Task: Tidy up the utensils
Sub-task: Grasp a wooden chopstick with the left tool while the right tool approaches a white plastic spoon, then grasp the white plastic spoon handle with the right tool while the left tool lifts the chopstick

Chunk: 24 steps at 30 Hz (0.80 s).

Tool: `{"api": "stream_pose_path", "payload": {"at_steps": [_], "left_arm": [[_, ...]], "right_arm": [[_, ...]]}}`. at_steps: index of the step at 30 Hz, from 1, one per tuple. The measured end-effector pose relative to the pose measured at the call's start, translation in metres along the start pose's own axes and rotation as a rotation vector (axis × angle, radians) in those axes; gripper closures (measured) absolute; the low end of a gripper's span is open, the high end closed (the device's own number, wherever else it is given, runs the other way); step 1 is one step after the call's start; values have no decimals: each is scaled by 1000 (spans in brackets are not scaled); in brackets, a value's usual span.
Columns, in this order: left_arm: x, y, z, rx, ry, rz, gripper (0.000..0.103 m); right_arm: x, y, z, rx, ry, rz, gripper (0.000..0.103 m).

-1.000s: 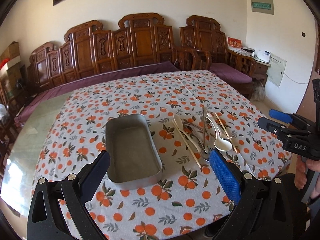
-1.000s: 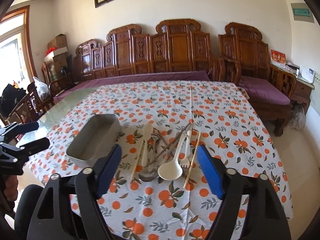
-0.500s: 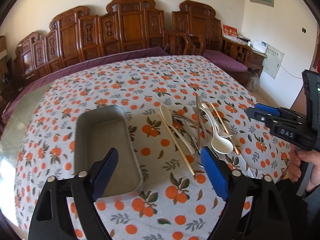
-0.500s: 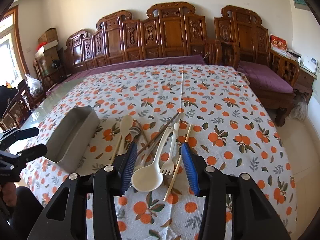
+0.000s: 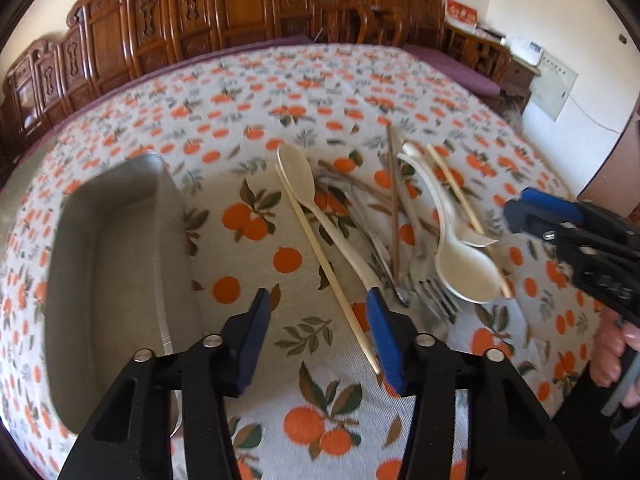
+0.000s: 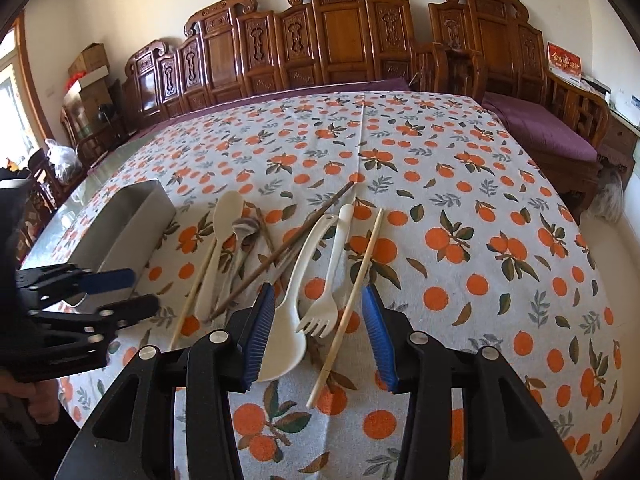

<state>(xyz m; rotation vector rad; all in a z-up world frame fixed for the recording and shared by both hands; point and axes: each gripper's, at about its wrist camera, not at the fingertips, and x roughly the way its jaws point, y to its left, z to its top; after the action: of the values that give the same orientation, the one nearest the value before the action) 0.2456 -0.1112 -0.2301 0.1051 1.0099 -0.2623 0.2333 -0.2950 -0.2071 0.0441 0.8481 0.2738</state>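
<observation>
Just between right fingers (image 6: pixel 376 332): white fork (image 6: pixel 326 304)

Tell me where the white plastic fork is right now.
In the right wrist view the white plastic fork lies on the tablecloth between the right gripper's open fingers, tines toward the camera, with the white spoon left and a pale chopstick right.

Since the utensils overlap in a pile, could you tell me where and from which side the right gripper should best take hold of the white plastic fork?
Probably the white plastic fork by mid-handle, coming from above with the fingers across its width. The handle is slim and mostly bare there; its tines lie beside the white spoon and a pale chopstick, so a grip lower down might catch those. The right gripper is open and near.
</observation>
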Motion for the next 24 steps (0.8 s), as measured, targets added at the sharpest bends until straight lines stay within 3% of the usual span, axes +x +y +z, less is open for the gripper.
{"api": "stream_pose_path", "payload": {"at_steps": [5, 8, 12, 24], "left_arm": [[28, 0, 4, -12, 50, 9, 66], [32, -2, 4, 13, 41, 31, 66], [30, 2, 4, -5, 50, 26, 97], [-4, 20, -7, -53, -5, -43, 99]], "right_arm": [[5, -5, 3, 23, 6, 13, 55], [9, -1, 5, 17, 11, 20, 55], [16, 4, 9, 20, 18, 33, 55], [41, 20, 9, 1, 68, 22, 64]]}}
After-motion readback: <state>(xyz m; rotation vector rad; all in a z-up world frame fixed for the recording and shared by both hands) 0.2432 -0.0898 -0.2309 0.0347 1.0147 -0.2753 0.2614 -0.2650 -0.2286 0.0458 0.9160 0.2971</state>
